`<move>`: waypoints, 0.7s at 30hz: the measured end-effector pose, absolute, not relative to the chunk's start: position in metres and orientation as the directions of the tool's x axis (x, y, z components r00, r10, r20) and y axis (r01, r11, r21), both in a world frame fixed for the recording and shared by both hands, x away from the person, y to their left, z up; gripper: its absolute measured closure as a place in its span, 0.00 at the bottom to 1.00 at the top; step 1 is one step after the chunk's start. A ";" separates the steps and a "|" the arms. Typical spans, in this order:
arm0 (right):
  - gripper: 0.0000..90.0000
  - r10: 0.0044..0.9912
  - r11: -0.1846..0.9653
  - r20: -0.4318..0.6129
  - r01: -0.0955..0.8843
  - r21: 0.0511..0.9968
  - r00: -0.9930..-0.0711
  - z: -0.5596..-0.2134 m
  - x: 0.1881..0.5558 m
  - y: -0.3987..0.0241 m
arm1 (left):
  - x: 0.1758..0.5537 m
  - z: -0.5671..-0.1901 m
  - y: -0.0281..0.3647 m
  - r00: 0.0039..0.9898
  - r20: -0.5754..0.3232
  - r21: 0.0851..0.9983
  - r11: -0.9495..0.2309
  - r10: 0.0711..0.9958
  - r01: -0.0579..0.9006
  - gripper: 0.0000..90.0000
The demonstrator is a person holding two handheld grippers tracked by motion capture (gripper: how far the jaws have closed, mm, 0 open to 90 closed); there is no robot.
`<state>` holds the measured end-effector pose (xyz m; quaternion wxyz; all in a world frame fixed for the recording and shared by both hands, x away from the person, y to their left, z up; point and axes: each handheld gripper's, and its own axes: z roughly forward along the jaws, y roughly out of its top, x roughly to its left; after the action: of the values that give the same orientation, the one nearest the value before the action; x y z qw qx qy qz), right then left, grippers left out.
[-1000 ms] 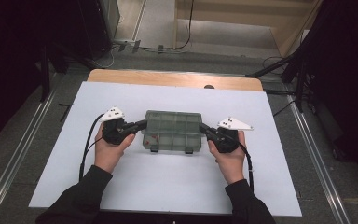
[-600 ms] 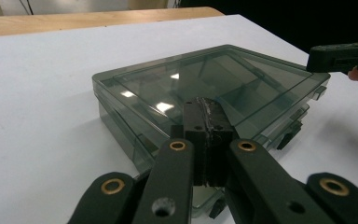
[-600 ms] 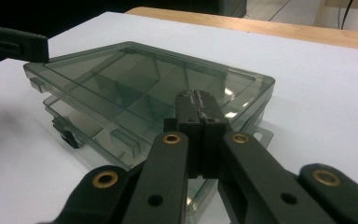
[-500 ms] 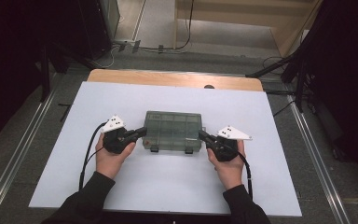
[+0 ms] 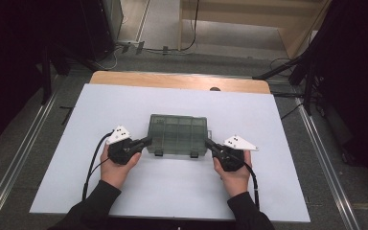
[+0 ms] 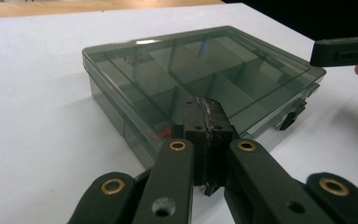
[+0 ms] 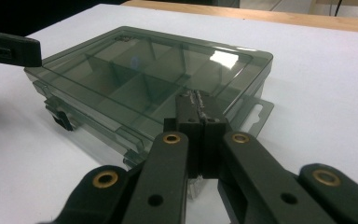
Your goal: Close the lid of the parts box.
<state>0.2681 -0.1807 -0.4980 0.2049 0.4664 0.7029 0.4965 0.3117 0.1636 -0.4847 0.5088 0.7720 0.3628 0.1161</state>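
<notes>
- Two claws flank one box: the left gripper [image 5: 146,141] sits at the box's near left corner and the right gripper [image 5: 208,143] at its near right corner, each held in a hand [image 5: 116,165] coming up from the near edge of the table [image 5: 278,191].
- Left claw: its jaws are pressed together with nothing between them. In the left gripper view the joined tips [image 6: 205,116] lie right against the near side wall of the box [image 6: 200,74], low by the corner; whether they actually touch the plastic cannot be told.
- Right claw: its jaws are also pressed together and empty. In the right gripper view the tips [image 7: 198,109] point at the box's [image 7: 140,70] near corner, just beside the flat hanging tab [image 7: 257,114] that sticks out of the side.
- The box [image 5: 177,134] is a smoky see-through case with its lid down, lying flat on the white table between the two claws, just ahead of both sets of tips.
- Inside it, dividers [image 6: 214,77] split the space into compartments; a small red bit [image 6: 166,133] shows through the wall just left of the left claw's tips.
- Two dark latches [image 5: 158,153] sit on the front edge, between the claws and on the side nearest the person.
- Each claw's camera catches the tip of the other one across the box: the right one at the far right [image 6: 342,51], the left one at the far left [image 7: 11,49].
- A grey three-cornered plate [image 5: 120,134] tops the left claw, and a black cable [image 5: 92,165] trails back along the forearm.
</notes>
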 end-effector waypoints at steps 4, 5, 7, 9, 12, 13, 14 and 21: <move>1.00 0.861 0.066 0.181 0.457 0.887 -0.476 -0.500 0.267 -0.182 | 0.309 -0.489 0.163 0.712 -0.182 0.868 -0.229 0.678 0.440 1.00; 1.00 0.861 0.067 0.181 0.459 0.886 -0.475 -0.501 0.267 -0.183 | 0.308 -0.489 0.163 0.713 -0.184 0.869 -0.228 0.677 0.440 1.00; 1.00 0.862 0.064 0.184 0.462 0.885 -0.473 -0.502 0.266 -0.182 | 0.307 -0.490 0.163 0.710 -0.186 0.871 -0.220 0.680 0.439 1.00; 1.00 0.860 0.061 0.188 0.462 0.885 -0.475 -0.503 0.265 -0.182 | 0.307 -0.491 0.163 0.707 -0.187 0.870 -0.219 0.683 0.441 1.00; 1.00 0.858 0.073 0.178 0.456 0.887 -0.482 -0.504 0.265 -0.181 | 0.307 -0.492 0.164 0.703 -0.190 0.870 -0.214 0.686 0.444 1.00; 1.00 0.857 0.069 0.183 0.461 0.885 -0.481 -0.505 0.265 -0.181 | 0.307 -0.492 0.165 0.703 -0.188 0.870 -0.215 0.686 0.443 1.00; 1.00 0.858 0.070 0.182 0.461 0.885 -0.480 -0.505 0.265 -0.181 | 0.307 -0.492 0.165 0.702 -0.189 0.871 -0.214 0.687 0.443 1.00; 1.00 0.855 0.069 0.189 0.468 0.881 -0.482 -0.509 0.265 -0.180 | 0.307 -0.493 0.165 0.701 -0.191 0.872 -0.210 0.688 0.443 1.00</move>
<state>0.2648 -0.1802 -0.5089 0.1958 0.4697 0.7042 0.4951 0.3073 0.1651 -0.4930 0.5098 0.7684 0.3678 0.1200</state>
